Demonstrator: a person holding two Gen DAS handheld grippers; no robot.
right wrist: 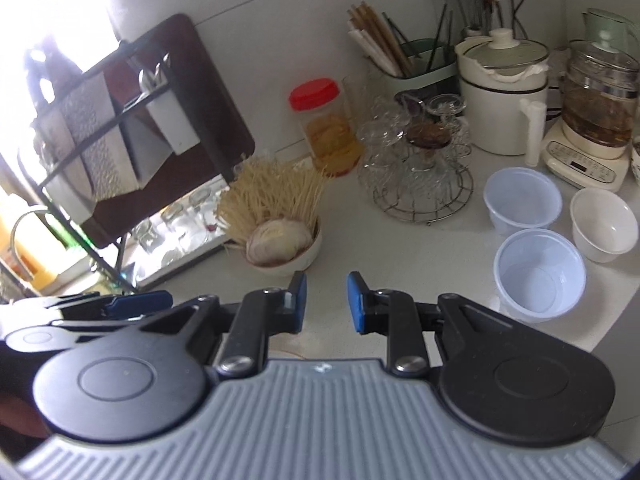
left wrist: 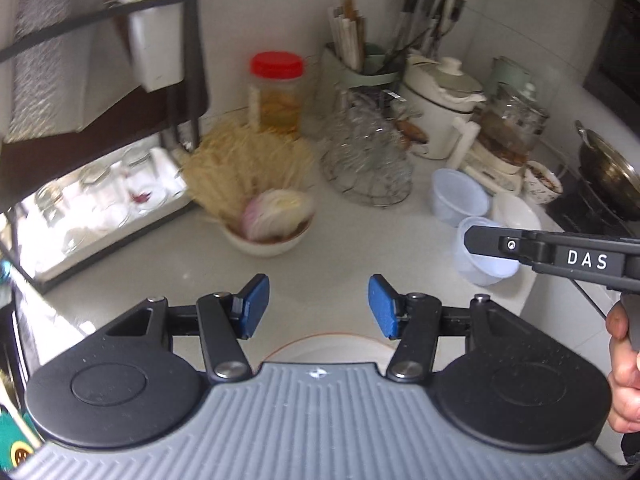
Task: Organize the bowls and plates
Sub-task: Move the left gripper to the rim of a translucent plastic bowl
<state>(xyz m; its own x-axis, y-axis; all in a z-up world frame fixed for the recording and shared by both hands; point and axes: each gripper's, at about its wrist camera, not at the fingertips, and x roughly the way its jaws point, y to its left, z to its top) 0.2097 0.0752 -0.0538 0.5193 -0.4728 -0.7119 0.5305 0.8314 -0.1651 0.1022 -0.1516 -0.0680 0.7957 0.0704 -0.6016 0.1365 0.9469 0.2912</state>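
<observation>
left gripper (left wrist: pixel 319 306): jaws apart, nothing between the blue pads (left wrist: pixel 254 305), held over the counter (left wrist: pixel 344 252)
right gripper (right wrist: pixel 327 302): jaws parted, nothing between them, above the counter, just right of the left gripper
right hand (left wrist: pixel 624 368): wrapped round the gripper's handle

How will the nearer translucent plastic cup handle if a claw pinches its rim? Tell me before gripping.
The nearer plastic cup looks thin-walled and empty, so it is probably very light and may flex under the pinch. Its smooth, glossy wall could slip. Standing apart from the farther plastic cup, it would likely skid if pushed.
</observation>
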